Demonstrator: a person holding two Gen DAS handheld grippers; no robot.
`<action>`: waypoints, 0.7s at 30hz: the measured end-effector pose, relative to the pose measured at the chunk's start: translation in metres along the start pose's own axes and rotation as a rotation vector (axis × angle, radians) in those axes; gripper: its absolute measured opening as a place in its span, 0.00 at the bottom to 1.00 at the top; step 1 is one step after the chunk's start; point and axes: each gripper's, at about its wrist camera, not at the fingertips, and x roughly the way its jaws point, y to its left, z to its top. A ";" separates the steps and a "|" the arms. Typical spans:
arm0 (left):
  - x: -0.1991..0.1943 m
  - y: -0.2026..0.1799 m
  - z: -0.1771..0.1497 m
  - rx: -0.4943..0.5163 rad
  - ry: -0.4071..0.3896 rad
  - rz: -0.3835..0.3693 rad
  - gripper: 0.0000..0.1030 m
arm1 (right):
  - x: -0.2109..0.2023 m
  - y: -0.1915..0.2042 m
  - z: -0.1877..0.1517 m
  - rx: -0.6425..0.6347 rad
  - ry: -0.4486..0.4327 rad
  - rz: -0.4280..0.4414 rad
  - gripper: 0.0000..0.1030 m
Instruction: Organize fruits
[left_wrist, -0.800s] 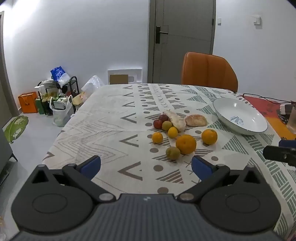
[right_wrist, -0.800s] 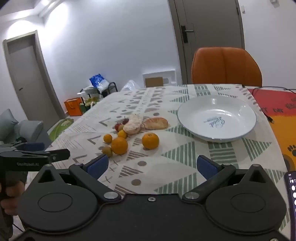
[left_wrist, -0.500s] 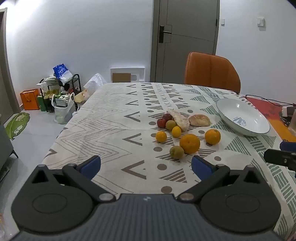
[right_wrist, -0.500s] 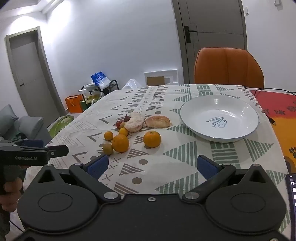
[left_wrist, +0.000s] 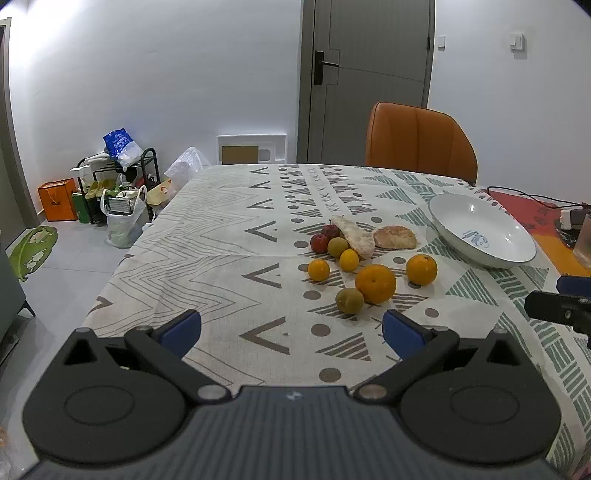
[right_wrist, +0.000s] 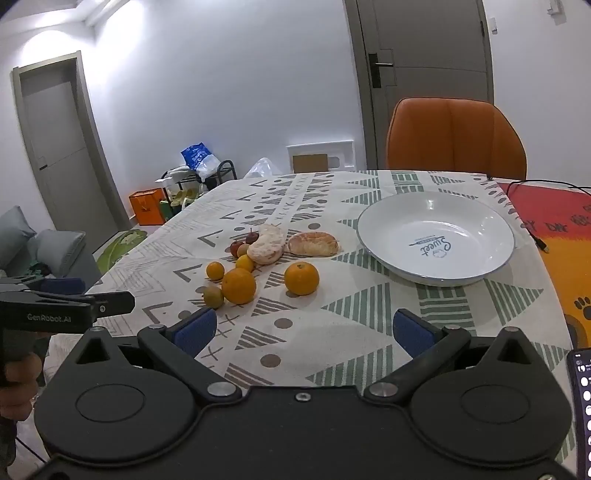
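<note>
Several fruits lie in a cluster on the patterned tablecloth: a large orange (left_wrist: 375, 283) (right_wrist: 238, 285), a second orange (left_wrist: 421, 269) (right_wrist: 301, 278), small yellow citrus (left_wrist: 318, 270), a green-brown fruit (left_wrist: 349, 300) (right_wrist: 213, 296), red fruits (left_wrist: 320, 243) and peeled pieces (left_wrist: 394, 237) (right_wrist: 313, 243). A white empty plate (left_wrist: 513, 254) (right_wrist: 373, 240) stands to their right. My left gripper (left_wrist: 291, 330) is open and empty, short of the fruits. My right gripper (right_wrist: 302, 330) is open and empty, near the front edge.
An orange chair (left_wrist: 419, 142) stands behind the table. A red-orange mat (right_wrist: 554, 221) with a cable lies at the right, and a phone (right_wrist: 580, 406) near the front right. Bags and a rack (left_wrist: 114, 184) sit on the floor at left.
Both grippers have tilted up a little and drawn slightly nearer the fruits. The jaws stay open and no fruit has moved.
</note>
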 end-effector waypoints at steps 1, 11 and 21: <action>0.000 0.000 0.000 -0.001 0.000 0.000 1.00 | 0.000 0.000 0.001 -0.003 0.001 0.000 1.00; -0.001 0.001 -0.001 -0.001 0.000 -0.001 1.00 | 0.001 0.002 0.001 -0.009 0.004 -0.004 1.00; -0.002 0.001 -0.001 -0.001 -0.002 -0.001 1.00 | 0.003 0.003 0.002 -0.013 0.006 0.006 1.00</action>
